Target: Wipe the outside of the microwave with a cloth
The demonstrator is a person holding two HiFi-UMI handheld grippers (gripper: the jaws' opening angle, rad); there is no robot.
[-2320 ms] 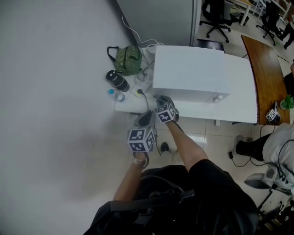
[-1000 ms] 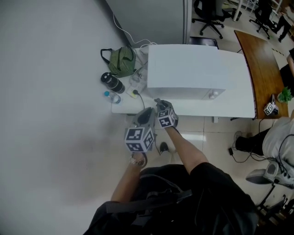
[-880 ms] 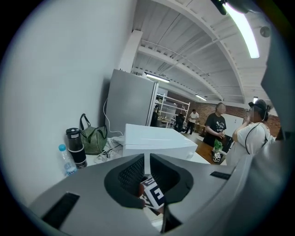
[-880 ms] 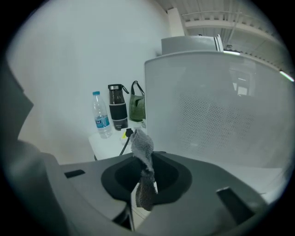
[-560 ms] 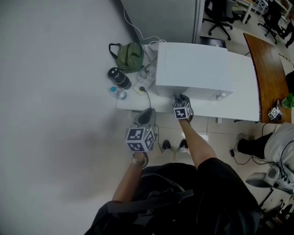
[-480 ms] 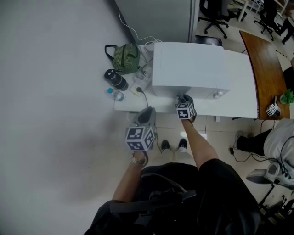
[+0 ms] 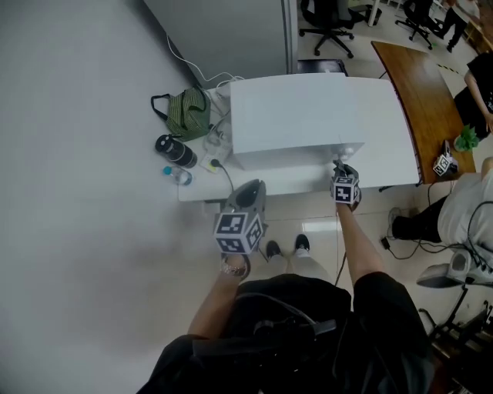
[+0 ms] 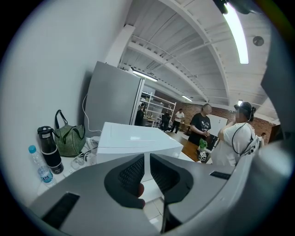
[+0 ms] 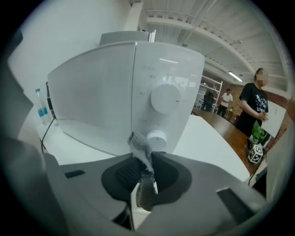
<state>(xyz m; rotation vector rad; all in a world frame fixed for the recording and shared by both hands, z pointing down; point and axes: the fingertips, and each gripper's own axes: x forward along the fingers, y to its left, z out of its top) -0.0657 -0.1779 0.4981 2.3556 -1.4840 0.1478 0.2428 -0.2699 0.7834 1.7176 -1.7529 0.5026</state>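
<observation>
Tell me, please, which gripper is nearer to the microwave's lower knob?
Right. The right gripper, holding the cloth, is just before the lower knob; the left gripper hangs off the table's edge, by the microwave's left end.

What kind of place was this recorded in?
Probably an open-plan office or workshop: black swivel chairs, a long brown wooden desk, and a white box-shaped microwave on a white table.
</observation>
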